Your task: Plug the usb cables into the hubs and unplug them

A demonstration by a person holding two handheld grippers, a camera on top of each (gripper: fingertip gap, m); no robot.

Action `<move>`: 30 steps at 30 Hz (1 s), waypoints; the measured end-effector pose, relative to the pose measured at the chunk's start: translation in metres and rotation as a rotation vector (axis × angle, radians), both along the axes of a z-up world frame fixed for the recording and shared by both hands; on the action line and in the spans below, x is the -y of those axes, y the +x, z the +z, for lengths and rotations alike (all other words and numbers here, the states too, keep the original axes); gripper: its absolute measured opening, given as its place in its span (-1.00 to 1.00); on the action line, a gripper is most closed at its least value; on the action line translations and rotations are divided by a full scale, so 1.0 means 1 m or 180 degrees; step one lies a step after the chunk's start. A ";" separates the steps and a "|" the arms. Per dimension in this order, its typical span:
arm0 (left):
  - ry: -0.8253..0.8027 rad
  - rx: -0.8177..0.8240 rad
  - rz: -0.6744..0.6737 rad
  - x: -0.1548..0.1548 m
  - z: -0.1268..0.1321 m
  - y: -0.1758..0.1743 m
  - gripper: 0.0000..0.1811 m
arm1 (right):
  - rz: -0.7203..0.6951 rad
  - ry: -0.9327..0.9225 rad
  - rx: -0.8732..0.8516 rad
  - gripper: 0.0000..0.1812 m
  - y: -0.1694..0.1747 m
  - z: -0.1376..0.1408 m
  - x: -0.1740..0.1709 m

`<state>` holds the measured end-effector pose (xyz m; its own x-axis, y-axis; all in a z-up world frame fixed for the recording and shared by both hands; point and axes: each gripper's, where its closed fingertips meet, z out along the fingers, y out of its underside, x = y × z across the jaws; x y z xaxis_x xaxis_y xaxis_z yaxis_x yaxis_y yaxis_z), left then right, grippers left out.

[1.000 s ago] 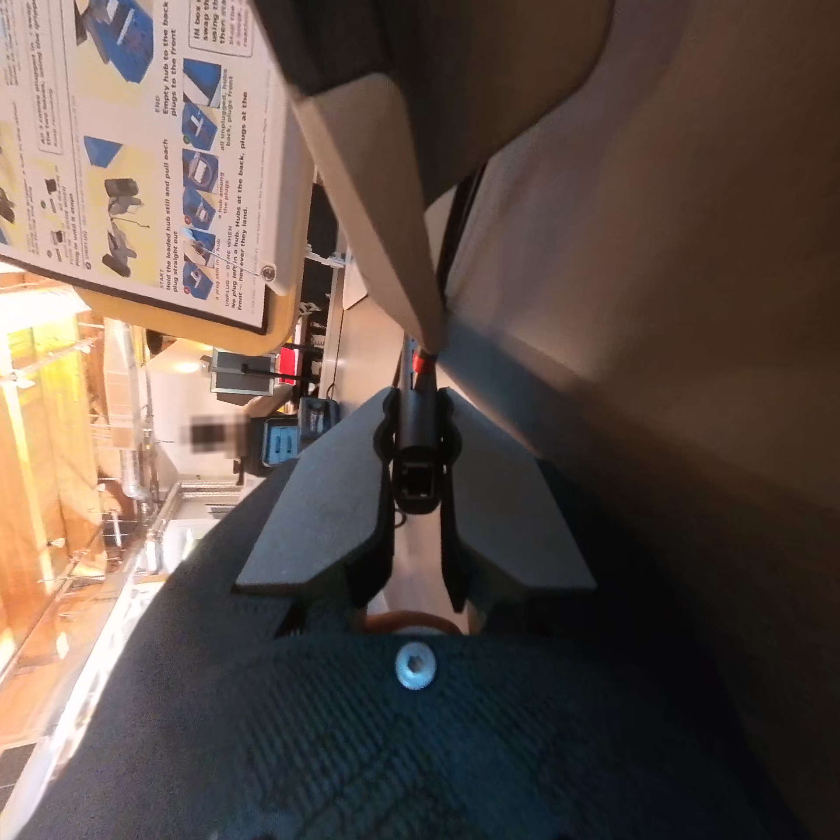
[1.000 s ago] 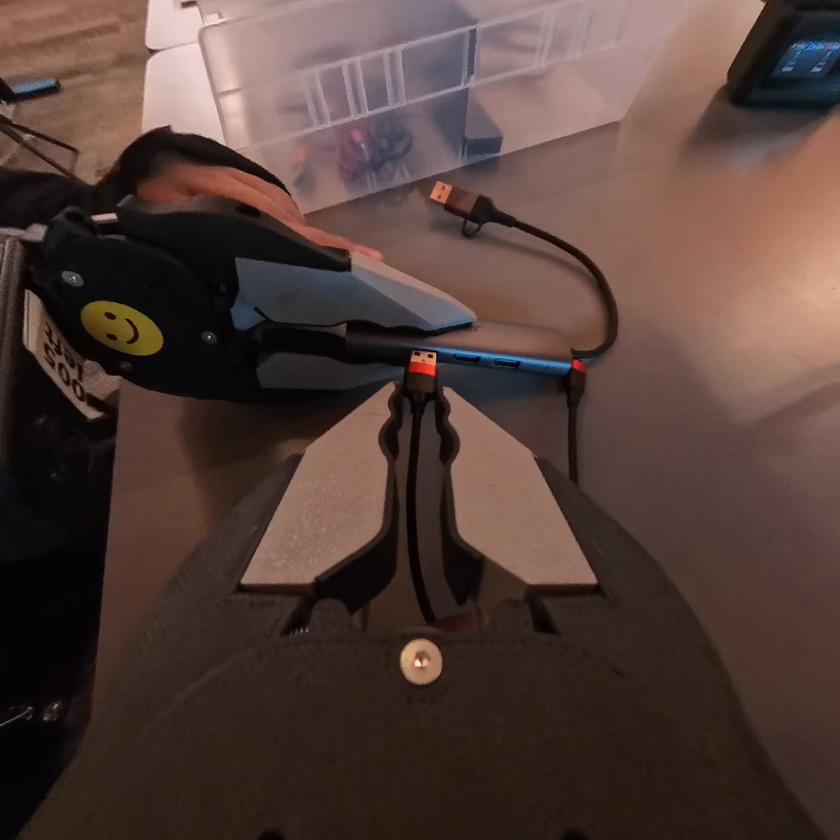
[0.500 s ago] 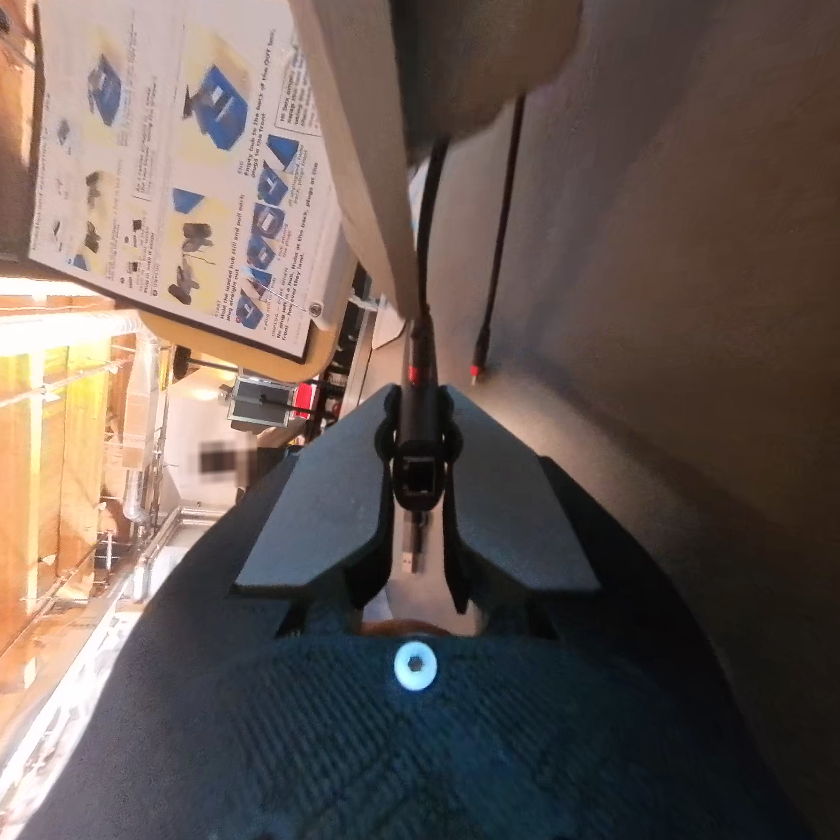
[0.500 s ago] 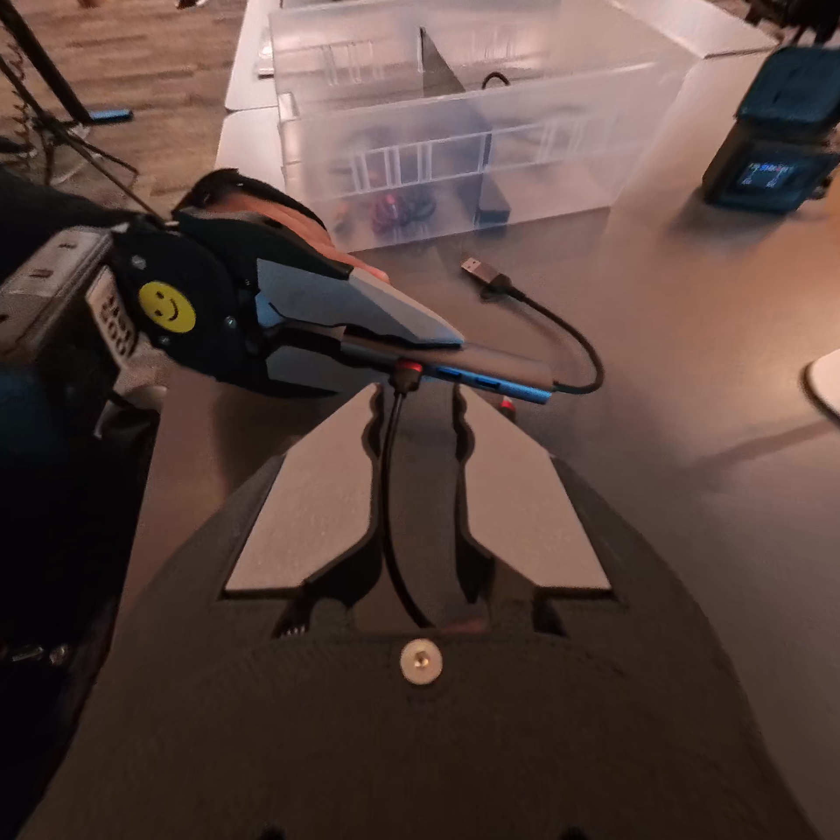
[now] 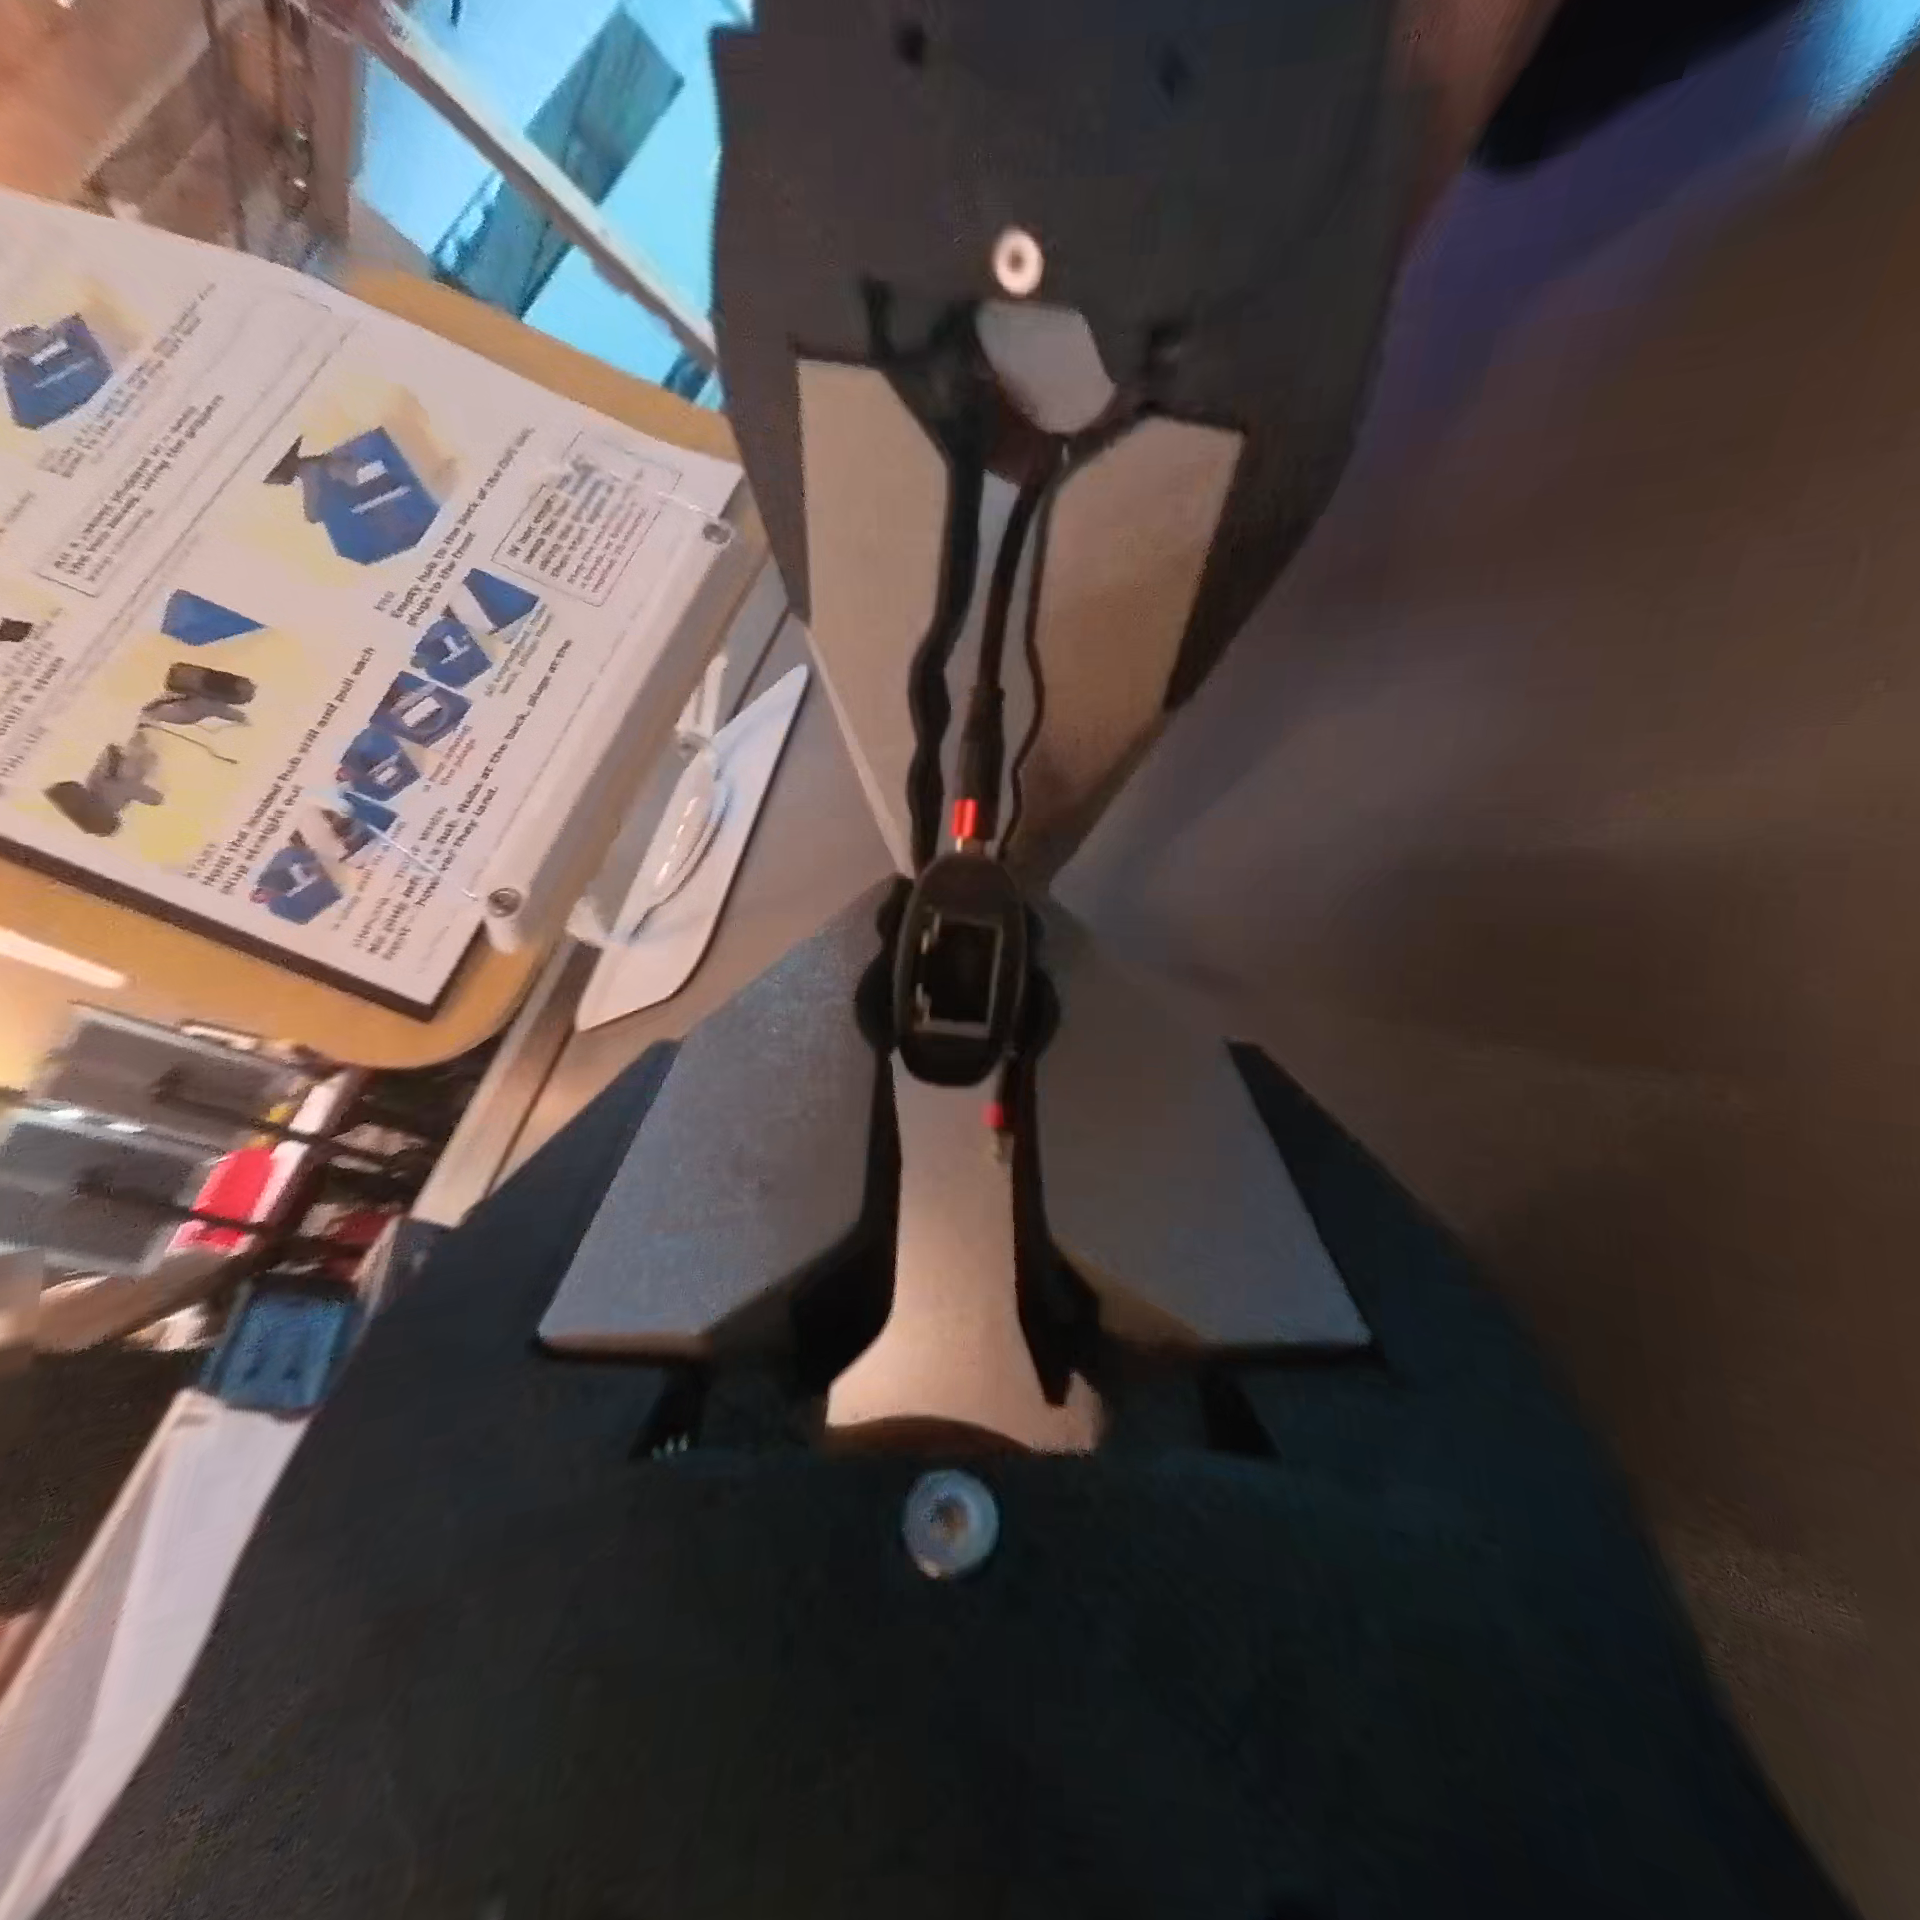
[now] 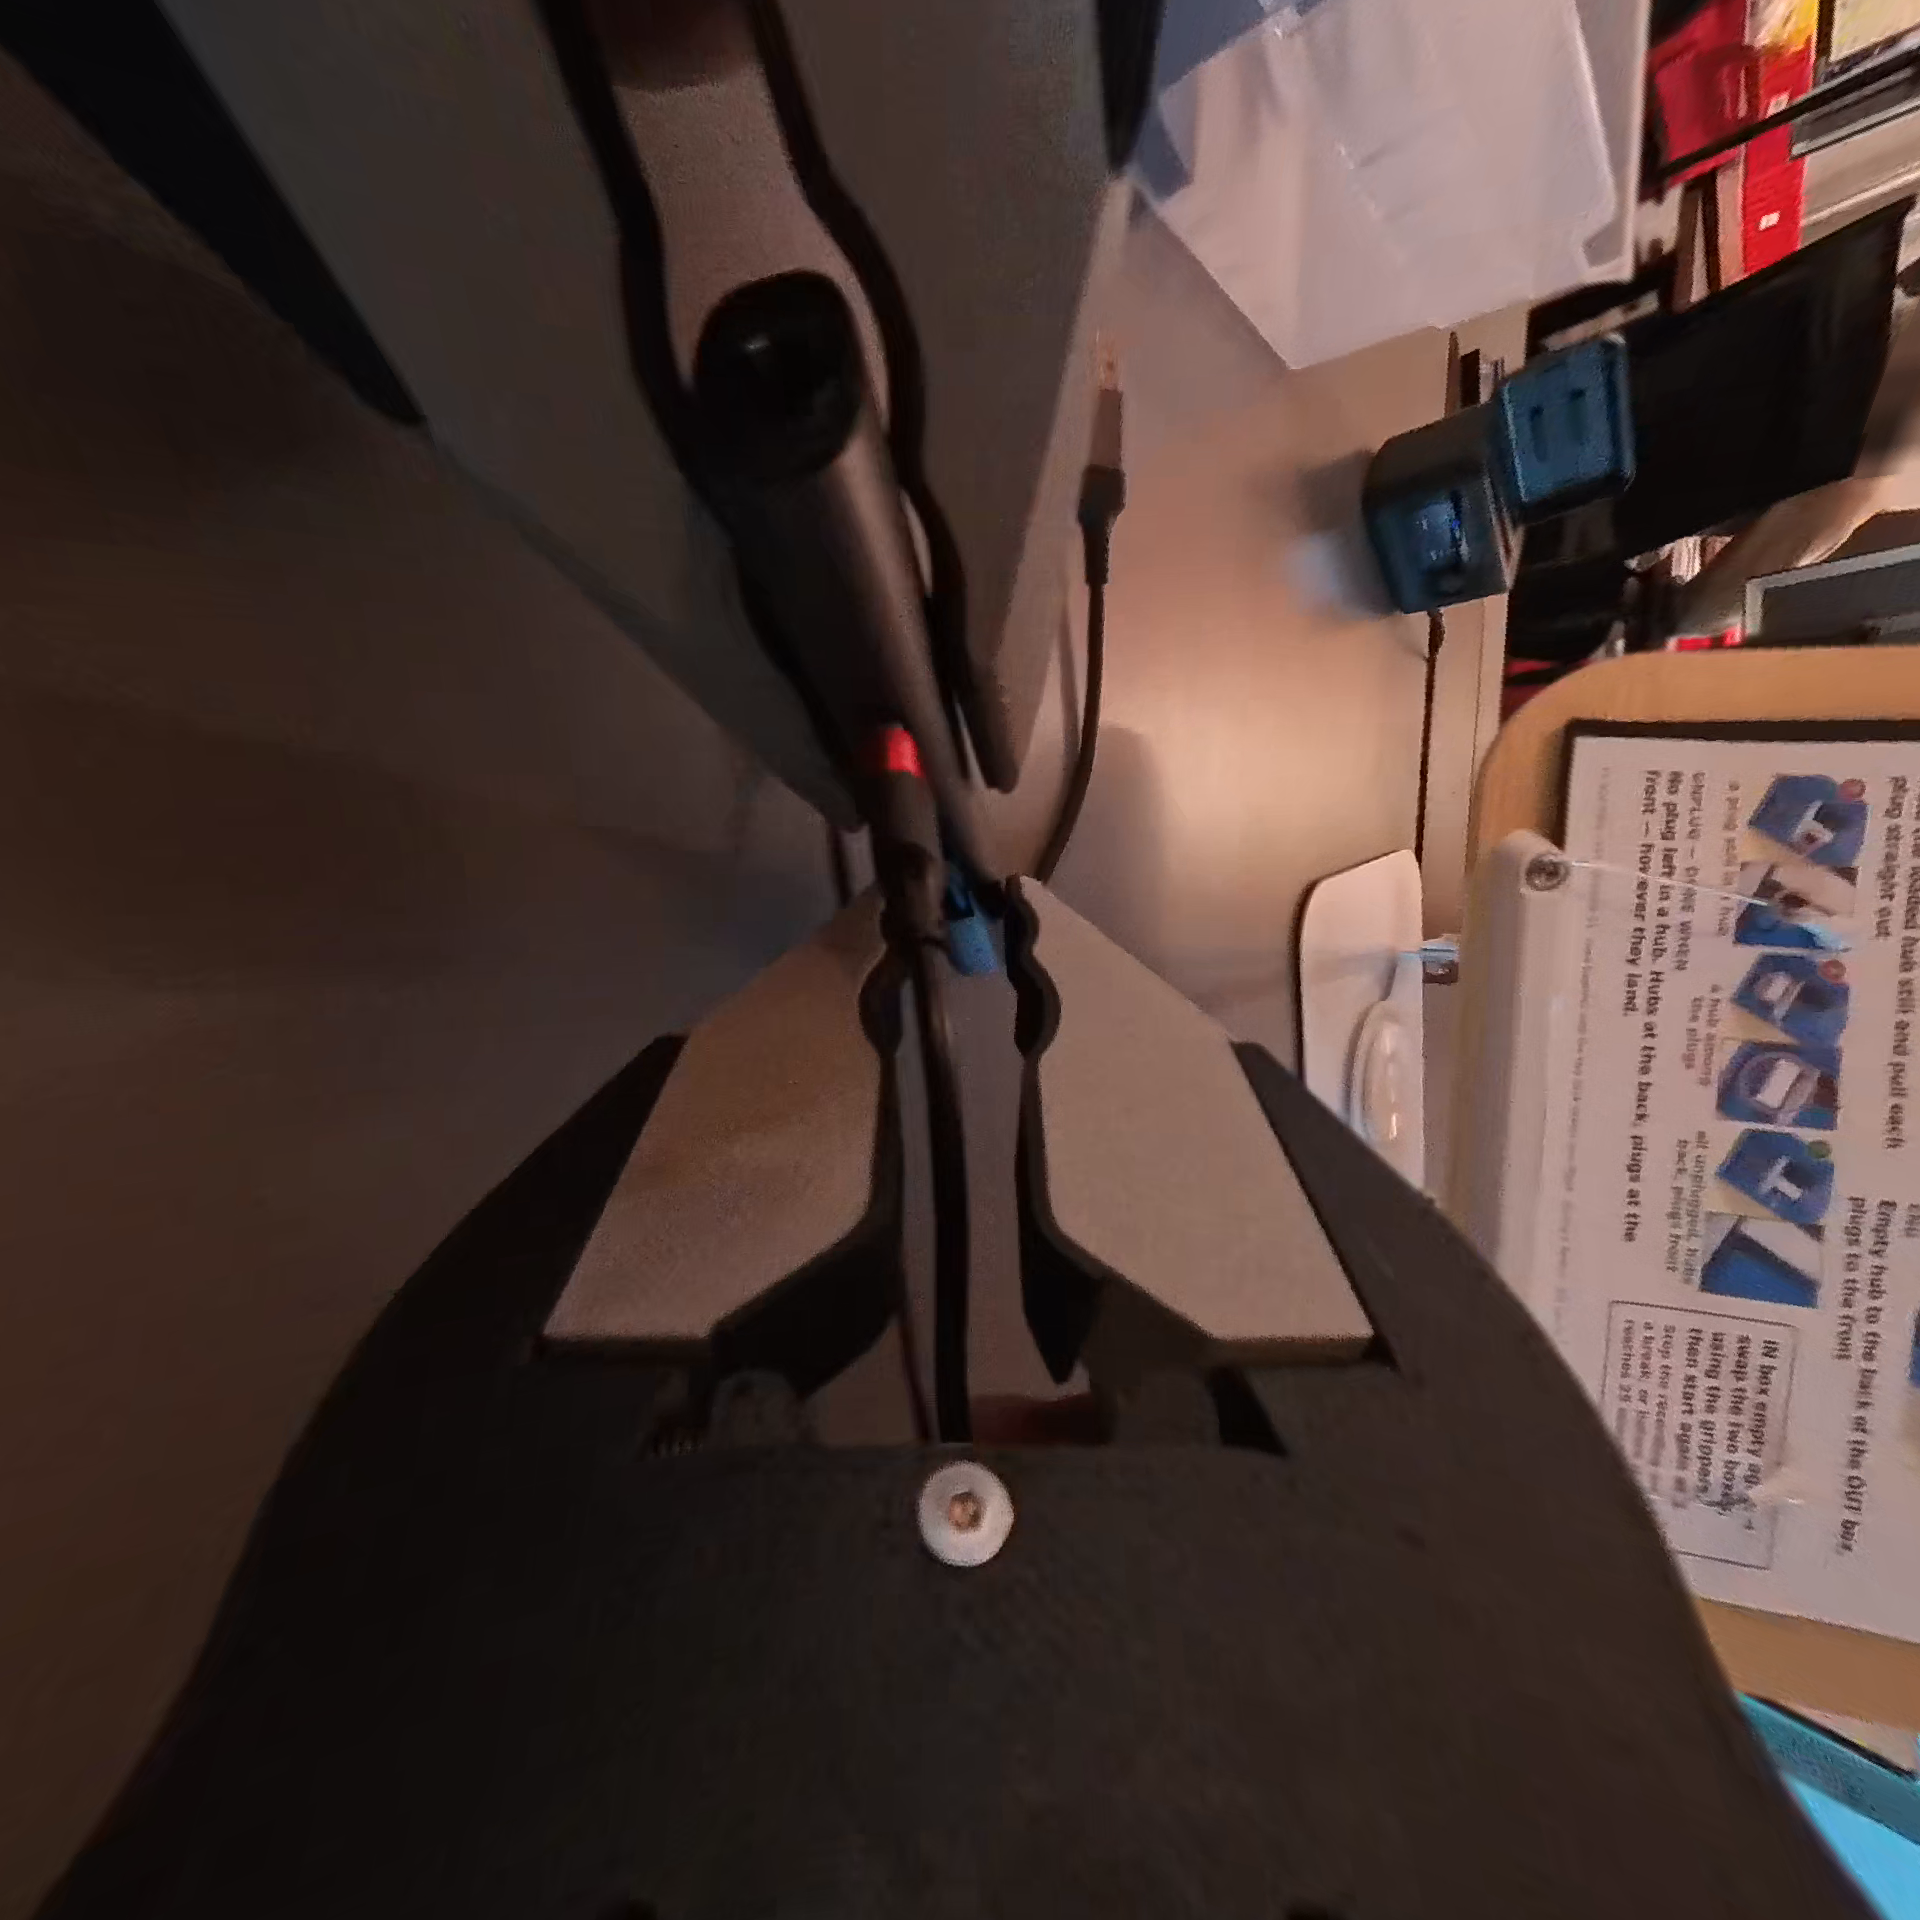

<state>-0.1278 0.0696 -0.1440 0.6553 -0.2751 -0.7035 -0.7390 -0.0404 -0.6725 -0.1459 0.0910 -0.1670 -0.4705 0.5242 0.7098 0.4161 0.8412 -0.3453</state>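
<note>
Hub [image 5: 961,977] sits end-on between the closed jaws of the left gripper [image 5: 961,971], held above the worktop [image 5: 1558,935]. Half a second ago the right gripper [image 5: 997,499] was at the side; now it faces the left one directly, with the red-collared cable [image 5: 964,816] between its jaws.

From the right wrist view, the right gripper [image 6: 951,920] has turned from above the worktop [image 6: 1195,644] to sideways. Its jaws are nearly closed around the cable [image 6: 940,1195], whose plug [image 6: 894,753] meets the hub [image 6: 831,540].

Dim warm light, motion blur, fisheye edges
</note>
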 end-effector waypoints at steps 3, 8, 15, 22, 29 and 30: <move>0.0063 0.0175 -0.0186 0.005 0.007 0.005 -0.83 | 0.0029 -0.0094 -0.0054 -0.86 0.004 0.004 0.007; 0.0483 0.0620 -0.0098 0.008 0.035 0.000 -0.55 | -0.0470 -0.0451 -0.0259 -0.86 0.036 0.041 -0.020; 0.0478 0.0671 0.0191 0.005 0.035 -0.018 -0.69 | -0.1461 -0.0509 -0.0877 -0.86 0.141 0.202 -0.127; 0.0451 0.0371 0.0320 0.002 0.028 -0.019 -0.74 | -0.2223 -0.0292 -0.0860 -0.86 0.239 0.311 -0.234; 0.0501 0.0244 0.0486 -0.001 0.028 -0.029 -0.77 | -0.2584 -0.0214 0.0119 -0.86 0.274 0.260 -0.310; 0.0479 0.0252 0.0490 -0.002 0.027 -0.029 -0.77 | -0.2604 -0.0276 0.0299 -0.85 0.276 0.245 -0.318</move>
